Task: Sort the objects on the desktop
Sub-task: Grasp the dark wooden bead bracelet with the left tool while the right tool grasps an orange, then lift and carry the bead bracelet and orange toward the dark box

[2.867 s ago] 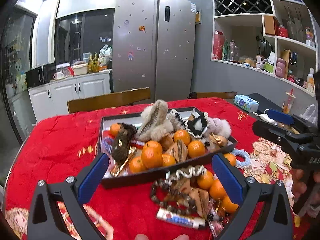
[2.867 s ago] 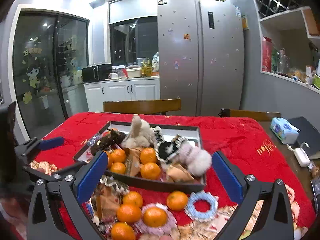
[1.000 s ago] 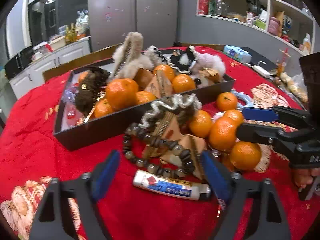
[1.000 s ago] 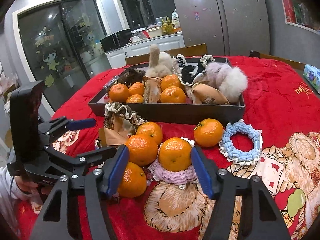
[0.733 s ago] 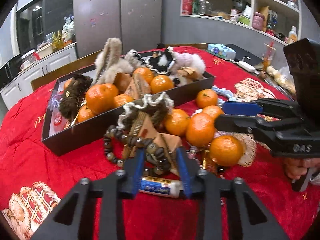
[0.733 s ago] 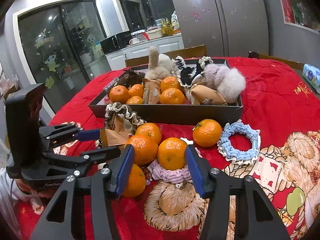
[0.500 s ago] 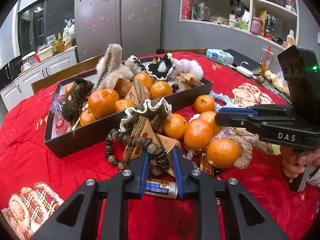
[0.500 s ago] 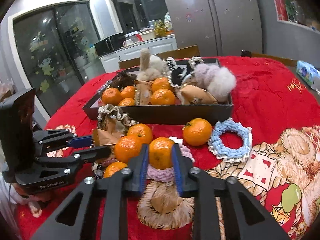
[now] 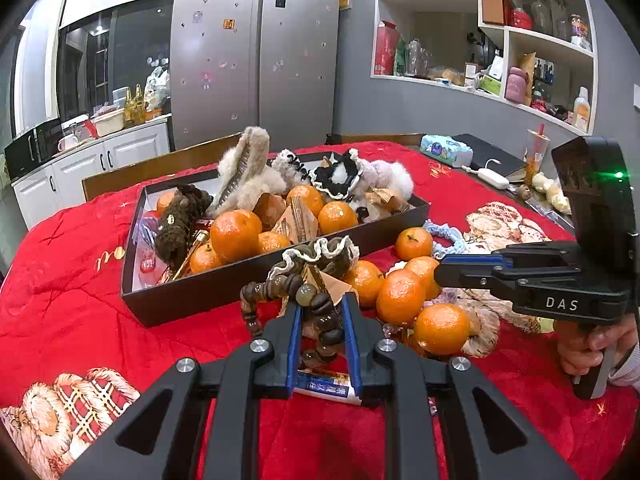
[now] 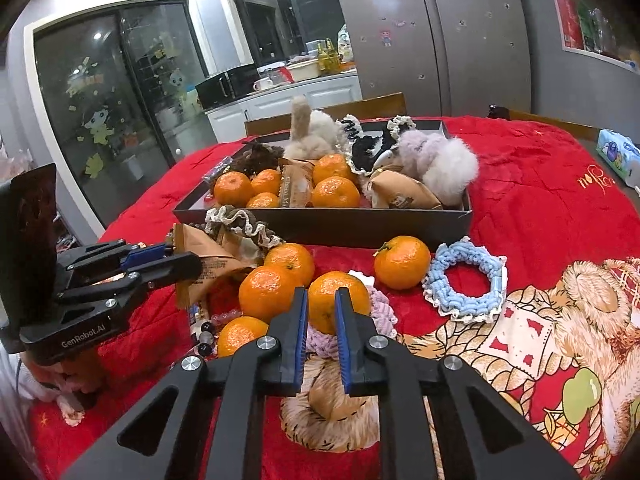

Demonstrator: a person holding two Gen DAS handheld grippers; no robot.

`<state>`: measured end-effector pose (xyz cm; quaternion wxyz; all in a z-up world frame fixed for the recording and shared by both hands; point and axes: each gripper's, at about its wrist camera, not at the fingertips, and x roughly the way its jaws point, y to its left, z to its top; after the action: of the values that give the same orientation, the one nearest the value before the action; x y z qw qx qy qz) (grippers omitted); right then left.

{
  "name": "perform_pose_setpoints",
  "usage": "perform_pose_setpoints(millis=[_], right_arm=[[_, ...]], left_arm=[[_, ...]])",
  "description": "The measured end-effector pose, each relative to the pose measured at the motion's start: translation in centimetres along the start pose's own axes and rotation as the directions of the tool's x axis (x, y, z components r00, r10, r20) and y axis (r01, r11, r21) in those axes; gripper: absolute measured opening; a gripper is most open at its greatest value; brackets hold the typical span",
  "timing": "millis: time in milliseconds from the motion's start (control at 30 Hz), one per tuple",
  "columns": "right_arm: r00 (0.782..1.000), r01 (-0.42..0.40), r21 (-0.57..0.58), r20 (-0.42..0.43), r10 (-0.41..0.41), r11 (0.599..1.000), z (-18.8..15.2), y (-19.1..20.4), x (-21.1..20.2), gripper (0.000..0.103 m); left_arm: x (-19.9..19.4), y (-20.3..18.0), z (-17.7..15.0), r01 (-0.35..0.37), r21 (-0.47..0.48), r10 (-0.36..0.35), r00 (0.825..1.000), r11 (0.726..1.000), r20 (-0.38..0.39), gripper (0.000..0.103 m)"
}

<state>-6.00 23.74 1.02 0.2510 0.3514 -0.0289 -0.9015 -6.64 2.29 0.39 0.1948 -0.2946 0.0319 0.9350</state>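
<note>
My left gripper (image 9: 320, 312) is shut on a brown bead bracelet (image 9: 316, 312), lifted a little above the red tablecloth (image 9: 72, 292). My right gripper (image 10: 321, 300) is shut on an orange mandarin (image 10: 334, 300) in the loose pile. A black tray (image 9: 224, 288) behind holds mandarins, snack packets and furry hair clips; it also shows in the right wrist view (image 10: 360, 222). Several loose mandarins (image 9: 400, 298) and a brown frilled scrunchie (image 9: 320, 254) lie in front of it. The left gripper shows in the right wrist view (image 10: 176, 258), the right one in the left wrist view (image 9: 444, 268).
A blue scrunchie (image 10: 464, 280), a pink scrunchie (image 10: 380, 308) and a white-blue tube (image 9: 324, 388) lie on the cloth. A tissue pack (image 9: 446, 150) and a charger (image 9: 494, 178) sit at the far right. Wooden chair backs (image 9: 160, 168) stand behind the table.
Both grippers came down to the pile and closed, the left on the bead bracelet, the right on a mandarin. The left has since lifted the bracelet slightly.
</note>
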Motion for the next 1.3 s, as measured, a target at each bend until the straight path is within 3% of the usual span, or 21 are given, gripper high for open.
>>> perform_pose_setpoints(millis=[367, 500, 767, 1033, 1100, 1200, 1300], right_arm=[[1.0, 0.003, 0.015, -0.007, -0.003, 1.0, 0.1, -0.1, 0.6, 0.017], [1.0, 0.003, -0.008, -0.01, -0.003, 1.0, 0.0, 0.4, 0.7, 0.026], [0.999, 0.04, 0.02, -0.016, -0.039, 0.999, 0.0, -0.2, 0.8, 0.026], [0.993, 0.099, -0.011, -0.056, -0.099, 0.995, 0.5, 0.0, 2.2, 0.031], [0.993, 0.092, -0.005, -0.07, -0.092, 0.996, 0.7, -0.3, 2.6, 0.037], [0.991, 0.071, 0.022, -0.115, -0.068, 0.997, 0.9, -0.9, 3.7, 0.038], [0.994, 0.045, 0.055, -0.106, -0.039, 0.997, 1.0, -1.4, 3.7, 0.038]], left_arm=[[1.0, 0.6, -0.1, 0.012, -0.033, -0.014, 0.999, 0.999, -0.046, 0.02], [1.0, 0.3, -0.1, 0.003, -0.02, -0.004, 0.999, 1.0, -0.047, 0.02], [0.5, 0.9, -0.1, -0.005, -0.046, 0.004, 1.0, 0.999, -0.022, 0.02], [0.7, 0.2, -0.1, -0.021, -0.012, 0.021, 0.999, 1.0, -0.031, 0.02], [0.8, 0.0, -0.1, -0.025, -0.001, 0.025, 0.999, 1.0, -0.034, 0.02], [0.7, -0.1, -0.1, -0.029, 0.005, 0.029, 0.999, 1.0, -0.032, 0.02], [0.6, 0.1, -0.1, -0.027, 0.0, 0.027, 0.999, 1.0, -0.025, 0.02]])
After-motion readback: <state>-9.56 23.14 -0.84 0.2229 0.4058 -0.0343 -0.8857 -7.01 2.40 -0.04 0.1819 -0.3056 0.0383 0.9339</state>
